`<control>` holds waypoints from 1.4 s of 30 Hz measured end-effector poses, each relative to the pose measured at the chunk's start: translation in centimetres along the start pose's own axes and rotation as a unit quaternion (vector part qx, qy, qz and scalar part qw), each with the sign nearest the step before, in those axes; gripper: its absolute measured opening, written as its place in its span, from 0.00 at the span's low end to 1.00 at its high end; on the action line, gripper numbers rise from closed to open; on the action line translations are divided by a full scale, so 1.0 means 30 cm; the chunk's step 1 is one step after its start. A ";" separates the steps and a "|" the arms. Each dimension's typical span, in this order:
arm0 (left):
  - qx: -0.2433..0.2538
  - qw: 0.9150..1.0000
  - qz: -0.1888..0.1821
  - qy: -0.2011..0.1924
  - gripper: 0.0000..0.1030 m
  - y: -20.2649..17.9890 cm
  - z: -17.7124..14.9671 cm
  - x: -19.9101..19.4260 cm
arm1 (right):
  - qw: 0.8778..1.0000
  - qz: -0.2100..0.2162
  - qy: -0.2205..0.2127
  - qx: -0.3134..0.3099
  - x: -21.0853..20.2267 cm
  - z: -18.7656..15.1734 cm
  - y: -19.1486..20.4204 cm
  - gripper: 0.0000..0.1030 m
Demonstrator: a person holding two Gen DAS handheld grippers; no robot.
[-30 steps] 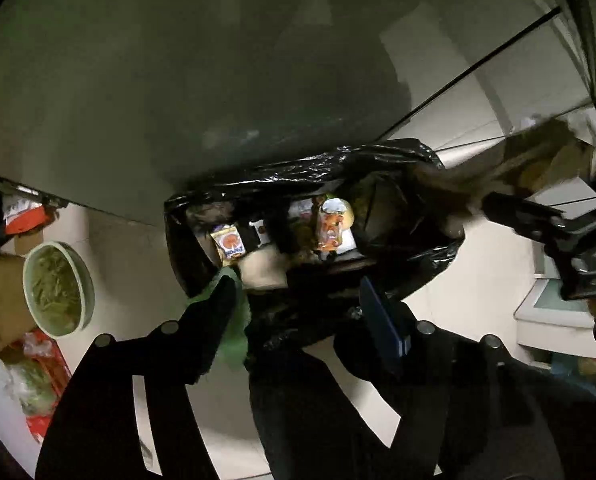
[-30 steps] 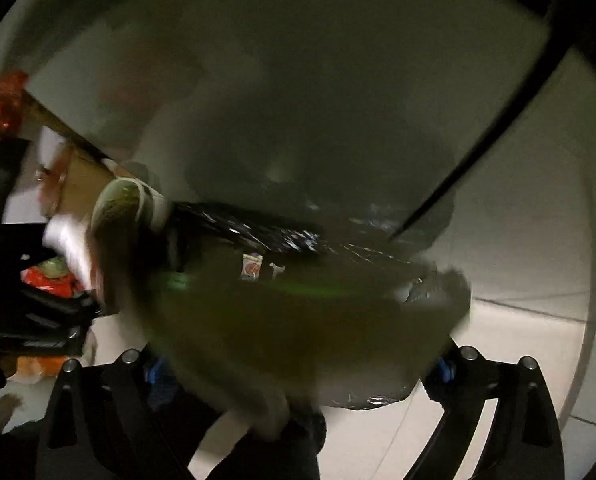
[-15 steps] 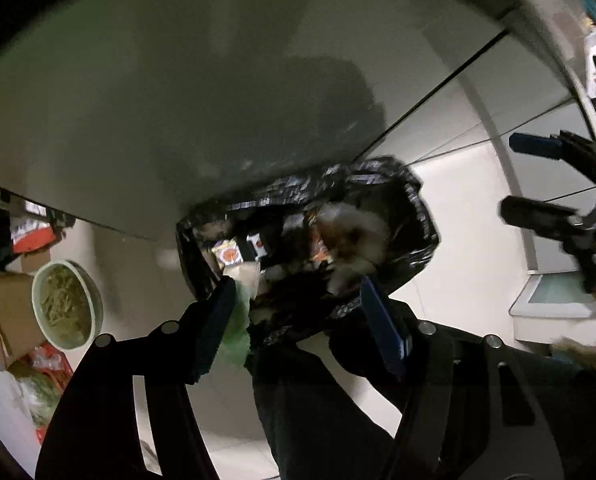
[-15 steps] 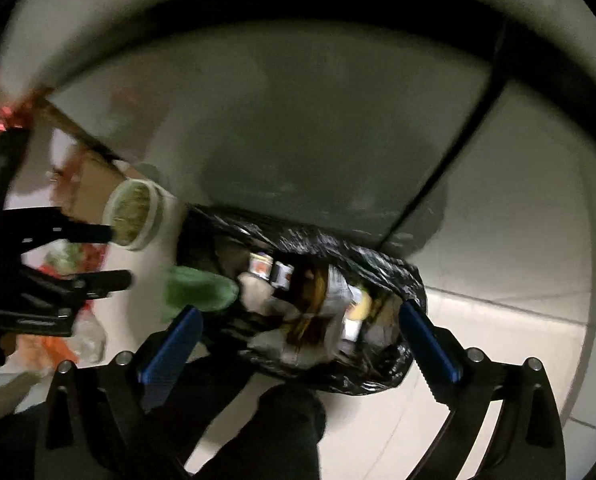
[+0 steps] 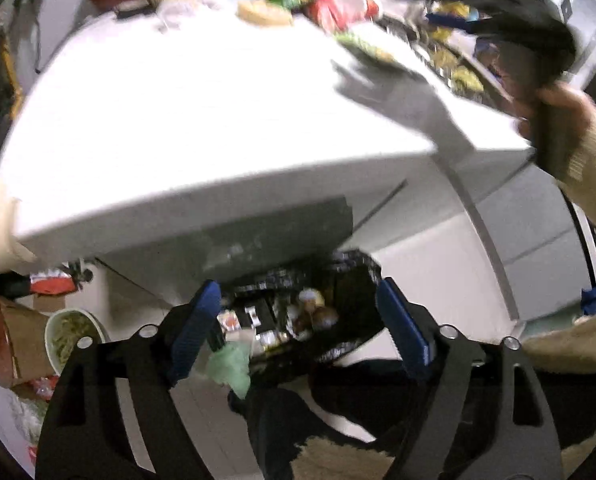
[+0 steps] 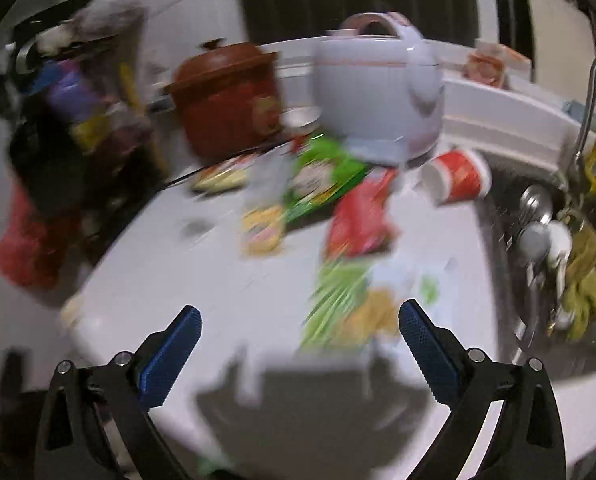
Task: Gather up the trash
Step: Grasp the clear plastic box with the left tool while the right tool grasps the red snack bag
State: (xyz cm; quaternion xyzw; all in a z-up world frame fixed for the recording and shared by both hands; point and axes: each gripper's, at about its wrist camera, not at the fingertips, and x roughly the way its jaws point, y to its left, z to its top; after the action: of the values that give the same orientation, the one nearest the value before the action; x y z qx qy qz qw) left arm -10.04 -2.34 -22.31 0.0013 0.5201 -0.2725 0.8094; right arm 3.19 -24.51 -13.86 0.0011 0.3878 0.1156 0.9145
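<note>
1. Your left tongs [image 5: 298,332] have just been opening, empty above the black trash bag [image 5: 338,320].
2. Right tongs [image 6: 300,354] gape, empty.
3. Wrappers [image 6: 358,220] on the counter [image 6: 201,264] look light, crinkly, slippery; pinch an edge.

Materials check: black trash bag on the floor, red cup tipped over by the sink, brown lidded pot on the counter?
Trash bag: thin plastic film, glossy; it crinkles and glints along the rim.
Red cup: looks like printed paper, matte white inside; a thin plastic coating can't be ruled out.
Brown pot: probably glazed ceramic, given its smooth reddish-brown sheen and knobbed lid, though blur leaves enamelled metal or plastic possible.
</note>
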 end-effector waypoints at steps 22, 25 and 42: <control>-0.044 0.995 0.015 -0.090 0.81 0.073 0.198 -0.157 | 0.994 -0.006 0.106 0.008 0.420 0.196 -0.153 0.41; -0.056 0.992 0.017 -0.115 0.81 0.095 0.289 -0.159 | 0.996 0.017 0.085 0.024 0.323 0.179 -0.184 0.36; -0.080 0.993 0.029 -0.083 0.85 0.219 0.954 0.224 | 0.980 0.132 -0.039 0.144 -0.169 0.048 -0.226 0.32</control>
State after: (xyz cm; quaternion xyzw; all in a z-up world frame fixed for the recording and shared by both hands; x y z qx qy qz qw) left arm 19.04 -7.89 -16.69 -0.0711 0.4710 -0.2051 0.8550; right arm 2.24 -32.07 -9.87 0.1887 0.3605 0.1783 0.8959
